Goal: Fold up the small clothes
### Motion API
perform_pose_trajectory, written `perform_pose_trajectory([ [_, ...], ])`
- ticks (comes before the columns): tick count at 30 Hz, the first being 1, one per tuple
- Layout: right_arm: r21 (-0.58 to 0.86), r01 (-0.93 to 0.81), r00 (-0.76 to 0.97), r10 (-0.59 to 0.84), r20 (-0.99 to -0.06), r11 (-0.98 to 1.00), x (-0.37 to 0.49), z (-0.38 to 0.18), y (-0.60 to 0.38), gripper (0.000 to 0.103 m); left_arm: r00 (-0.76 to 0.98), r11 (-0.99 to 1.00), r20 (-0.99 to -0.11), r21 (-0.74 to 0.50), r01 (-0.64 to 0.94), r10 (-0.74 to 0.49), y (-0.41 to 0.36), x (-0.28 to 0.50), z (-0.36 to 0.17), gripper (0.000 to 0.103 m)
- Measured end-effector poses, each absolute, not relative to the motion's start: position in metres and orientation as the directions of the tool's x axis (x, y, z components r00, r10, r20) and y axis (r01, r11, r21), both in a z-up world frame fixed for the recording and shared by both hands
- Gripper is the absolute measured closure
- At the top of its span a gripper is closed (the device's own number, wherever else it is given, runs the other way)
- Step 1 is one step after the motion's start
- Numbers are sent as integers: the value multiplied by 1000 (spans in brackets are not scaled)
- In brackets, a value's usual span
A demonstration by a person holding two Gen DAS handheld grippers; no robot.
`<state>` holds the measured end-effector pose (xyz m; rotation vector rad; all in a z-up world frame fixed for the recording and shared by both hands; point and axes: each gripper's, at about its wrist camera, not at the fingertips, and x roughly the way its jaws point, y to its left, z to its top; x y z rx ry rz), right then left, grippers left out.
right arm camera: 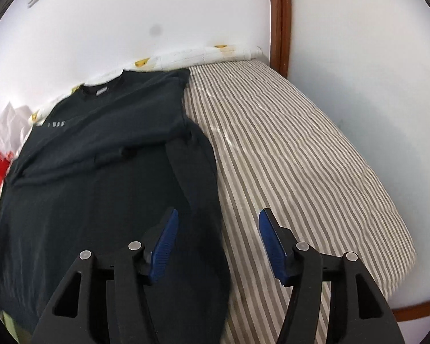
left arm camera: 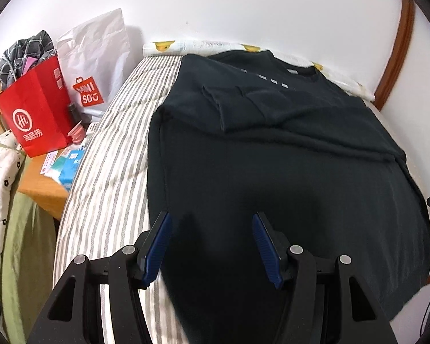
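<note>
Black sweatshirt [left arm camera: 272,157] lies flat on striped bedding [right arm camera: 301,149] against white wall [right arm camera: 157,14]

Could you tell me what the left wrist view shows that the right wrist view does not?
Only the left wrist view shows the red paper bag whole, the white Miniso bag and the sleeve folded across the chest. Only the right wrist view shows the bare striped bedding right of the garment. Both show the black sweatshirt lying flat and an open gripper, left gripper, right gripper, above it.
</note>
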<state>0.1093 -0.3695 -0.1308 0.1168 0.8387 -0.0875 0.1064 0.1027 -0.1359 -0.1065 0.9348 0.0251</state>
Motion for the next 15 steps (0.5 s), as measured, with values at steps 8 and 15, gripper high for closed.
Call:
perform_pose_trajectory([
  [8,106,89,640,25,-768,990,58,-149,-372,45,589,987,-807,-120,-106,-35,109,51,-146,47],
  [15,132,55,623,69,-779,990,30,-163,-362,46,593,984,-803,-142,-107,-52,105,16,-160,47],
])
